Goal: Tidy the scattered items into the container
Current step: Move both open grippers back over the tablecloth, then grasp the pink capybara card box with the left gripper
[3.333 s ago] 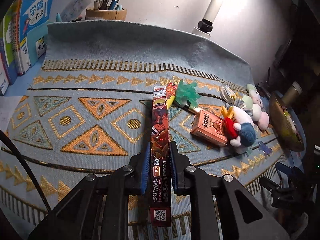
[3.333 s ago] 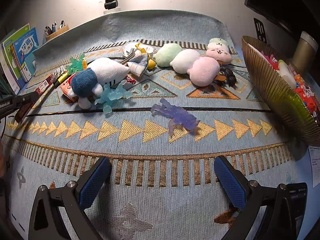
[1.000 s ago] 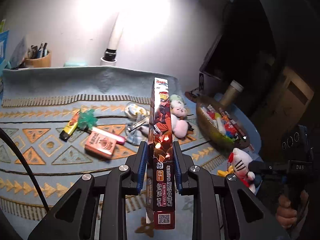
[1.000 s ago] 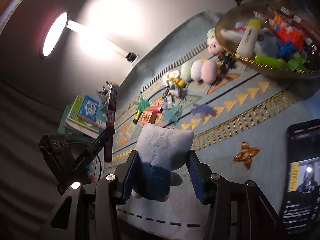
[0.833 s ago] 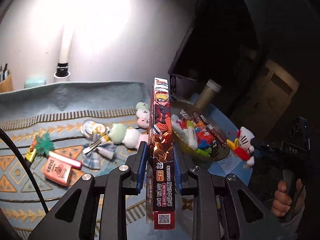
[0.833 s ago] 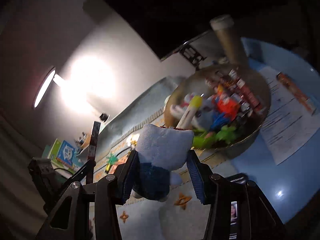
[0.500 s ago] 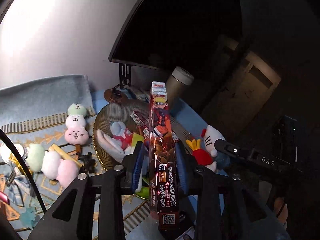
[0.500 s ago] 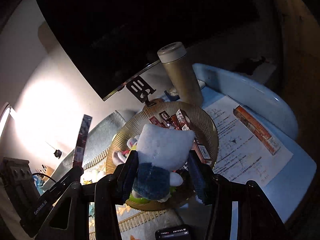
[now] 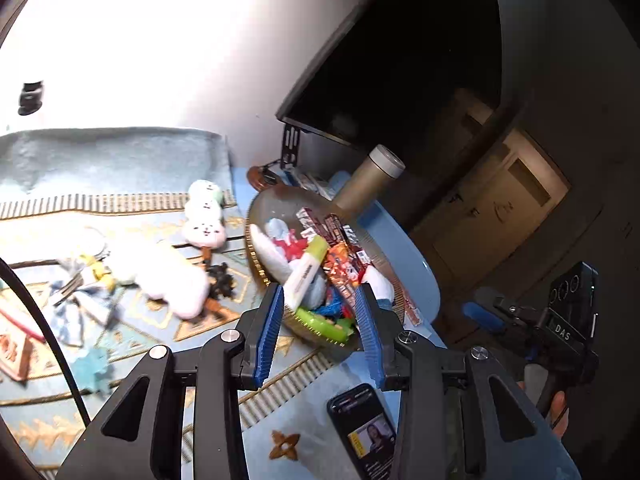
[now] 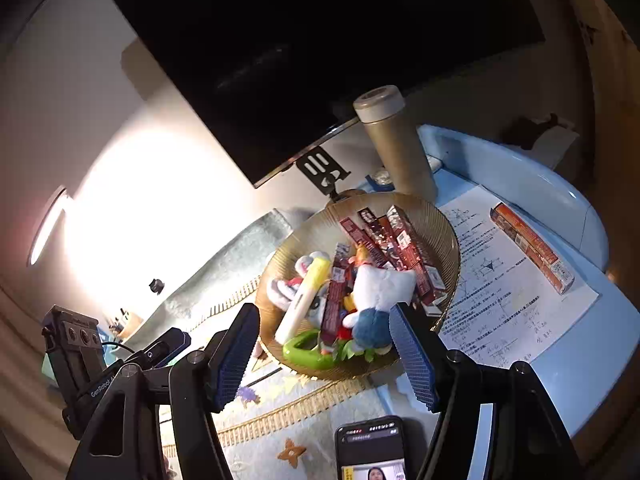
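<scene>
Right wrist view shows the right tool [image 10: 326,354] opening with nothing between its pads, the plush cat [image 10: 378,300] now lying in the gold bowl [image 10: 448,240] just ahead, while the left tool [image 9: 320,334], half open, has likewise released its long box [image 9: 340,268] there, leaving other toys on the table.

The long red cardboard box with printed cartoon art [image 10: 334,300], clamped between the left gripper [image 9: 320,334] pads half a second earlier, now lies in the ribbed golden bowl [image 10: 448,224], and those jaws stand apart, empty. The white-and-blue plush cat toy [image 10: 378,300] has left the right gripper [image 10: 326,354], whose jaws are opening, and rests in the bowl. Both grippers have moved from over the patterned blue rug [image 9: 120,152] to the bowl.
</scene>
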`<state>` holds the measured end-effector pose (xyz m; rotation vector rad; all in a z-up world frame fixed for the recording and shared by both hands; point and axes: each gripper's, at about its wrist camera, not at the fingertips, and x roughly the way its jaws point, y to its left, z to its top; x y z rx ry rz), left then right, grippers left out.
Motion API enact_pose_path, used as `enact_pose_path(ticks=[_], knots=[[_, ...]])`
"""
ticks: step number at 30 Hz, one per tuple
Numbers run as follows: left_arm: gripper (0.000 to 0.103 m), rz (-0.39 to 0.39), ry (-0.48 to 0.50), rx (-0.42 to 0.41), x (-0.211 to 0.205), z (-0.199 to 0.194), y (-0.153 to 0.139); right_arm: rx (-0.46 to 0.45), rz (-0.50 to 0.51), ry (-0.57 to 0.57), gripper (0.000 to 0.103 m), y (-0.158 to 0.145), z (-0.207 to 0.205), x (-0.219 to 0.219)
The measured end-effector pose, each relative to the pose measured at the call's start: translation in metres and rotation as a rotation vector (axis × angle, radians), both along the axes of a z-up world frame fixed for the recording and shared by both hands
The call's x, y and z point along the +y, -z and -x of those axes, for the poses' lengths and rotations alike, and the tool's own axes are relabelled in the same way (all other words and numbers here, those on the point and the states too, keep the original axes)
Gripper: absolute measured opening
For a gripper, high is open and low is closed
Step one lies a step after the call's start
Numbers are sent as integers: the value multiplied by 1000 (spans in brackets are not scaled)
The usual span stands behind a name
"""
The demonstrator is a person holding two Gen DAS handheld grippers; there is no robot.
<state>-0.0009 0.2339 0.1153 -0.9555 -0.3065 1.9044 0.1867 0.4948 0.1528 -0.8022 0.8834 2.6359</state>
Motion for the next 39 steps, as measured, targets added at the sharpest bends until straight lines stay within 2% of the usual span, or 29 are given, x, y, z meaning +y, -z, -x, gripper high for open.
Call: enact_pose_path(ticks=[2,4,7,9,11,14,16,19,21,24,26,27,28,29,33,39], knots=[[35,5,-52,17,-33,-6,0,21,-13,-34,74,-6,-10,-20],[35,12,-111,26,-67,-12,2,41,-13,-86,74,-10,-15,-44],[36,21,-227,37,-120,-17,11,46,-18,-157,78,-4,-14,-91],[37,49,-325,38,-154,-18,22,28,-34,-217,92,12,-4,-131],[37,85,-424,24,-184,-17,37,-14,-99,-307,97,33,18,-175],[37,111,-527,-39,-222,-14,60,-79,-259,-405,97,72,48,-232],[37,121,-579,-76,-244,-12,76,-105,-357,-435,97,92,62,-257],[37,167,-625,-89,-260,-10,97,-81,-444,-460,97,108,73,-271],[37,187,-636,-99,-262,-7,110,-75,-485,-451,97,114,78,-272],[36,179,-631,-129,-262,-6,128,-74,-465,-442,97,126,81,-260],[37,187,-632,-69,-258,-9,122,-94,-377,-426,97,133,84,-244],[42,184,-621,-54,-257,-10,121,-80,-330,-422,97,131,85,-237],[51,194,-618,-61,-254,-9,122,-64,-306,-410,97,129,85,-232],[54,204,-616,-80,-251,-7,122,-56,-286,-402,97,129,84,-226],[55,200,-588,-104,-239,6,113,-70,-207,-408,97,133,89,-216],[56,307,-439,47,-188,51,92,-85,-185,-410,97,135,91,-214]])
